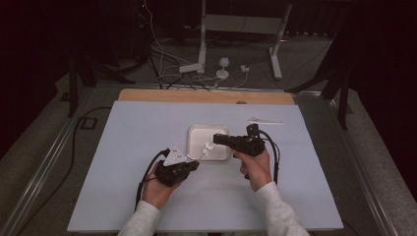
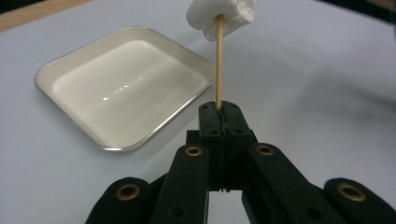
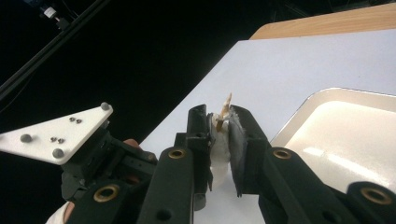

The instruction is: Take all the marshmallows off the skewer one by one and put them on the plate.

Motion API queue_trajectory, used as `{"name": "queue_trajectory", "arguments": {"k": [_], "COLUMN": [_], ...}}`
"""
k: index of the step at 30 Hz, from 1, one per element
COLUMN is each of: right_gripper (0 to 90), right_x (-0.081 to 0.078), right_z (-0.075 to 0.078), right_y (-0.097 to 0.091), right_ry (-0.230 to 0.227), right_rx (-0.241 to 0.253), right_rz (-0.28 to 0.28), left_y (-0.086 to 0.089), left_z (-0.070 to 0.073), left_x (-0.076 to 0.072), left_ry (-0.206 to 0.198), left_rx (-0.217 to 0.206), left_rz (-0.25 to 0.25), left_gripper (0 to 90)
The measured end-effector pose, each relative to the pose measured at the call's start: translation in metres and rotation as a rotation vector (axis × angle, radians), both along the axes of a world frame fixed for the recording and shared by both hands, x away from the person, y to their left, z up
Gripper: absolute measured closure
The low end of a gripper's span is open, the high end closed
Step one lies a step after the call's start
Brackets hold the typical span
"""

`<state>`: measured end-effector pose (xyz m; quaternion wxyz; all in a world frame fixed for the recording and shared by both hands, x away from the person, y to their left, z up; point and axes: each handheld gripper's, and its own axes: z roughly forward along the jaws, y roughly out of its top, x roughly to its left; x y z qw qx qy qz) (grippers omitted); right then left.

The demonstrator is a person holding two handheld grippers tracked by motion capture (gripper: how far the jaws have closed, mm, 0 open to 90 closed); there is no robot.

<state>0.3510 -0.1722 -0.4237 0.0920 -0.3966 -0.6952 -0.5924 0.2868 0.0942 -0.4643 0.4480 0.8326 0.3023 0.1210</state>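
A marshmallow [image 2: 221, 17] is sitting impaled near the tip of a wooden skewer [image 2: 218, 70], held above the tabletop [image 1: 147, 123] just beside the white tray's [image 2: 122, 86] near corner. The left gripper [image 2: 223, 119] is clamping the skewer's lower end, its jaws pressed fully together on the stick, which is standing straight out from them. The right gripper [image 3: 221, 126] is squeezing the marshmallow between narrowly spaced jaws, the skewer's pointed tip poking out beyond it. In the high view the two grippers are meeting over the tray's front edge, and a thin white stick [image 1: 265, 122] is lying well apart behind them.
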Motion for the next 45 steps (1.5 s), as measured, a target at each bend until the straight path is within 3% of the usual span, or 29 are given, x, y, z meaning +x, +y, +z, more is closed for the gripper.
{"name": "queue_trajectory", "arguments": {"k": [4,6,10,12,17,23,29,34,45], "right_gripper": [61.2,59.7,67.7,73.5,77.5,79.0,79.8,80.4,81.1], "right_x": [-0.002,-0.002,-0.002,-0.002,-0.002,0.002,0.005,0.006,0.008], "right_z": [-0.002,-0.004,-0.008,-0.008,-0.006,-0.004,-0.004,-0.003,-0.003], "right_y": [0.005,0.010,0.016,0.017,0.014,0.008,0.006,0.005,0.001], "right_ry": [-0.016,-0.010,-0.004,0.012,0.016,0.031,0.049,0.049,0.039], "right_rx": [-0.017,-0.041,-0.066,-0.056,-0.043,-0.006,0.009,0.004,0.000], "right_rz": [0.031,0.041,0.041,0.031,-0.004,-0.042,-0.056,-0.067,-0.087], "left_y": [-0.002,-0.003,-0.004,-0.003,-0.001,0.002,0.002,0.001,0.003], "left_z": [-0.001,0.000,0.001,0.000,-0.002,-0.002,-0.003,-0.004,-0.006], "left_x": [0.000,-0.001,-0.002,-0.001,0.001,0.002,0.002,0.002,0.002], "left_ry": [0.001,-0.005,-0.011,-0.007,-0.013,-0.017,-0.031,-0.053,-0.062], "left_rx": [-0.007,-0.007,0.001,-0.004,0.001,-0.004,0.031,0.076,0.098], "left_rz": [0.000,-0.001,-0.001,0.005,0.007,0.003,0.008,0.020,0.024], "left_gripper": [90.0,90.0,90.0,90.0,90.0,90.0,90.0,90.0,90.0]}}
